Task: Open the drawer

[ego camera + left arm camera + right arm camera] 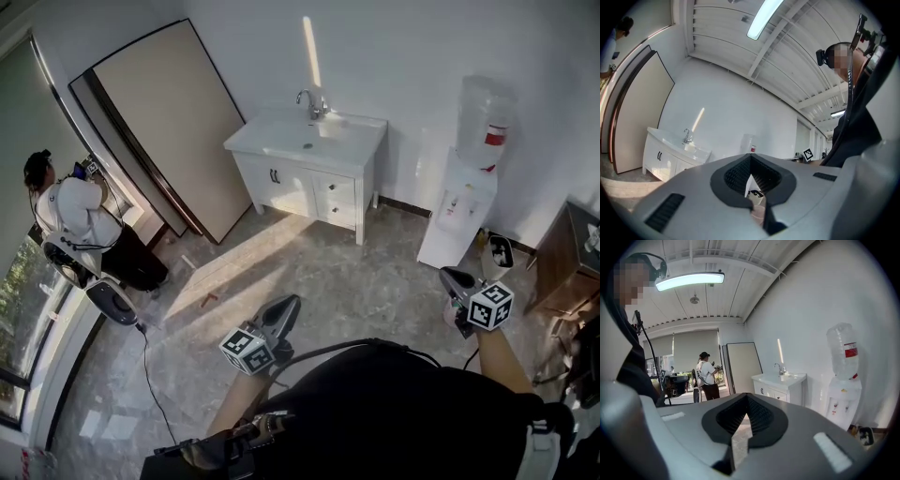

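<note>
Both the left gripper (284, 309) and the right gripper (457, 279) have their fingers pressed together on nothing. The drawer (336, 187) in the white vanity cabinet (281, 187) stands well ahead of them, across the floor. To do the approach well, I would bring one gripper level with the drawer's knob and spread its fingers only just before it.

Bare floor (375, 281) lies open up to the far vanity (309, 187); a water dispenser (464, 211) (right of it) and a leaning panel (159, 122) flank it.
</note>
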A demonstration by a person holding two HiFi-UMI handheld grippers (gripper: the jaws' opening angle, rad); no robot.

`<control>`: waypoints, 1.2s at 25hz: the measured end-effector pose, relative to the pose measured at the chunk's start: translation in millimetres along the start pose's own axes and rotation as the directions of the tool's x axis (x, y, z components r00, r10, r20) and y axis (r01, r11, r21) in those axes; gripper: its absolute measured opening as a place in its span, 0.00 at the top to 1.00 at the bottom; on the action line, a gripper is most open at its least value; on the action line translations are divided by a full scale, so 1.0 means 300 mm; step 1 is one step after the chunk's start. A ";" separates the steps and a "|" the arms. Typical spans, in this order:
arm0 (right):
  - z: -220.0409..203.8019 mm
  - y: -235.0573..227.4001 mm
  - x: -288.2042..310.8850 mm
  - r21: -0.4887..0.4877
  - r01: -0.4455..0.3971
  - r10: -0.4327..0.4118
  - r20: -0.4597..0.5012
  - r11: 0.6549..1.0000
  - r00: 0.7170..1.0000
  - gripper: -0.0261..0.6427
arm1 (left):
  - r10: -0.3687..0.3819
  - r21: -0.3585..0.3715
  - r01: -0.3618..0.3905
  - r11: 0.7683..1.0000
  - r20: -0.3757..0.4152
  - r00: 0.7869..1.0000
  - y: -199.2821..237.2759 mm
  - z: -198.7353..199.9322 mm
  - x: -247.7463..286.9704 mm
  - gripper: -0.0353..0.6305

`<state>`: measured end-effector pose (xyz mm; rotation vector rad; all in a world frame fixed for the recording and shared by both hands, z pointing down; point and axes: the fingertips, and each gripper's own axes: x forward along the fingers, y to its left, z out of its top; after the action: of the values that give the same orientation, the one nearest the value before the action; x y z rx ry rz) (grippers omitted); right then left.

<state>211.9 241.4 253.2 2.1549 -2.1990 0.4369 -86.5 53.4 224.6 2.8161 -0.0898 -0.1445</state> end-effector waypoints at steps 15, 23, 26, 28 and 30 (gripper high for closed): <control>0.124 -0.481 0.158 -0.037 -0.105 0.105 -0.015 0.994 0.994 0.96 | 0.065 -0.016 -0.065 0.998 -0.008 0.998 0.030 -0.053 0.473 0.95; 0.166 -0.555 0.340 -0.027 -0.038 0.037 -0.020 0.999 0.999 0.96 | 0.012 -0.048 -0.012 0.999 -0.008 1.000 0.284 -0.020 0.587 0.95; 0.220 -0.561 0.441 -0.030 0.002 -0.002 -0.008 1.000 1.000 0.96 | -0.031 -0.049 0.030 0.998 -0.007 1.000 0.419 0.031 0.638 0.95; 0.264 -0.563 0.515 -0.034 0.029 -0.029 0.008 0.999 1.000 0.96 | -0.057 -0.040 0.056 0.998 -0.012 0.998 0.514 0.081 0.670 0.95; 0.304 -0.565 0.586 -0.030 0.057 -0.056 0.022 0.998 0.998 0.96 | -0.081 -0.032 0.080 0.996 -0.014 0.997 0.607 0.132 0.694 0.95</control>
<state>387.4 49.7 233.9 2.2099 -2.1343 0.3769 107.7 -147.7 226.4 2.7903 0.0292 -0.1415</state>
